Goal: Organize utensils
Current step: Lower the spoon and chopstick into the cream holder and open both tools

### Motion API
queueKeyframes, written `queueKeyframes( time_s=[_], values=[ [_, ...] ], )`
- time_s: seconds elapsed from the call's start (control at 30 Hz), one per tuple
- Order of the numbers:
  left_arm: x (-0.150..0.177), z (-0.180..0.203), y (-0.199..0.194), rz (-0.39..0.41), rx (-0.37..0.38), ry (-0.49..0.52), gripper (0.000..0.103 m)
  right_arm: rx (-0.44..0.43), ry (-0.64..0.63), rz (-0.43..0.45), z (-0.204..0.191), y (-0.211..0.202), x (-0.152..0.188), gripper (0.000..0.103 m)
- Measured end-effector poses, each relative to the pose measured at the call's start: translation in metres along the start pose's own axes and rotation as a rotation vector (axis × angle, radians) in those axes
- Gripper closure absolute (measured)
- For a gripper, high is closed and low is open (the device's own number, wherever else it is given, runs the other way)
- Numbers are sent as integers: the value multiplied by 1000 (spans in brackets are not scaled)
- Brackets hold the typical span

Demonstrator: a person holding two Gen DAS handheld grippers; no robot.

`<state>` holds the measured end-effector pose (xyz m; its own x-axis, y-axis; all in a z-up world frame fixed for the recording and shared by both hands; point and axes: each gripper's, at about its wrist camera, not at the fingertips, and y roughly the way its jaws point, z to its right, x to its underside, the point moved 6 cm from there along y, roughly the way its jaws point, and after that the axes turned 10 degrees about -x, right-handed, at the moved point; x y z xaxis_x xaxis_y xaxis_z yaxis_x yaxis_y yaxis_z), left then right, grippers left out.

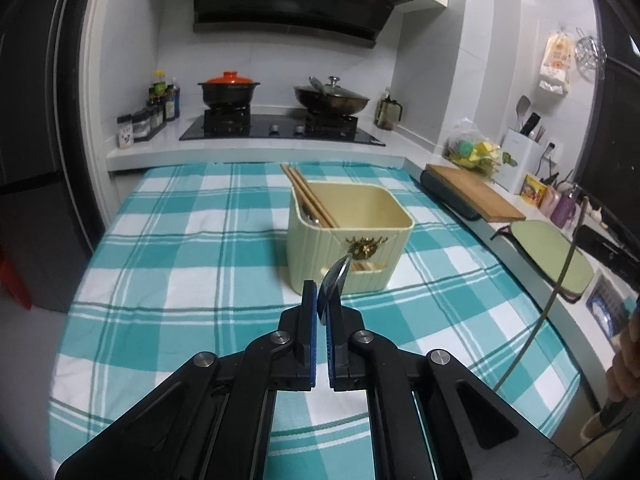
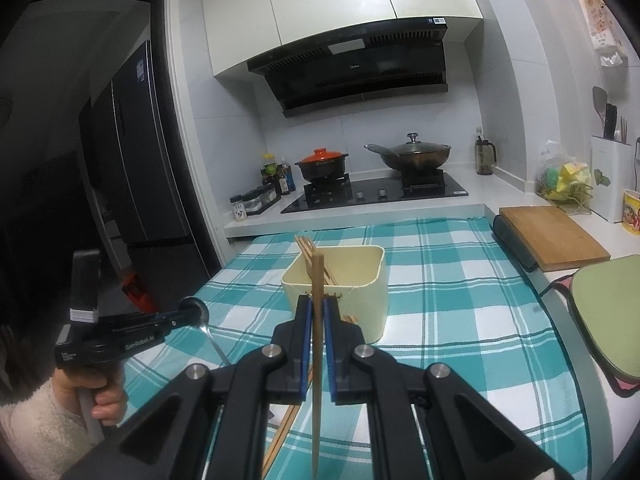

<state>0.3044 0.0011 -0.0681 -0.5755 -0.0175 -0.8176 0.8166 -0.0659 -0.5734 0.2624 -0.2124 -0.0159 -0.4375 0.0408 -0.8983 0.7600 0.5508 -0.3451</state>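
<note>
My left gripper (image 1: 321, 296) is shut on a metal spoon (image 1: 338, 274), whose bowl sticks out past the fingertips. It hangs above the checked cloth (image 1: 180, 240), just short of the cream utensil holder (image 1: 348, 232). Wooden chopsticks (image 1: 308, 196) lean in the holder's left corner. My right gripper (image 2: 317, 304) is shut on a single upright chopstick (image 2: 318, 272), in front of the holder (image 2: 360, 280). In the right wrist view the left gripper (image 2: 188, 314) is at the left with the spoon (image 2: 198, 310), handle pointing down. More chopsticks (image 2: 280, 436) lie on the cloth under the right gripper.
Behind the cloth is a stove with an orange-lidded pot (image 1: 229, 88) and a lidded wok (image 1: 331, 98). Spice jars (image 1: 140, 124) stand at the left. A wooden cutting board (image 1: 476, 192) and a green mat (image 1: 548, 256) lie along the right counter. A dark fridge (image 2: 132, 152) stands at the left.
</note>
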Motion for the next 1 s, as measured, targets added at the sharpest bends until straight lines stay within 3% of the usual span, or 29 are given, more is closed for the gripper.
queueKeyframes(
  time_s=[0.13,0.3,0.47,0.6,0.7,0.9,1.0],
  values=[
    [-48,-3,-7,55,-7,10,102,-3,-22,11,5,12,-24,97],
    [-122,-5,-6,167,-57,13,102,-4,-92,73,8,36,-84,97],
    [-177,2,29,228,-146,50,102,10,-155,176,15,71,-152,97],
    [-182,10,79,163,-178,87,102,9,-157,208,30,114,-182,97],
    [-166,12,121,72,-183,106,102,7,-169,173,40,151,-179,97],
    [-127,18,185,-95,-163,103,101,-33,-107,-57,65,229,-128,97],
    [-115,24,209,-176,-143,100,95,-47,-70,-184,73,257,-102,96]
  ],
)
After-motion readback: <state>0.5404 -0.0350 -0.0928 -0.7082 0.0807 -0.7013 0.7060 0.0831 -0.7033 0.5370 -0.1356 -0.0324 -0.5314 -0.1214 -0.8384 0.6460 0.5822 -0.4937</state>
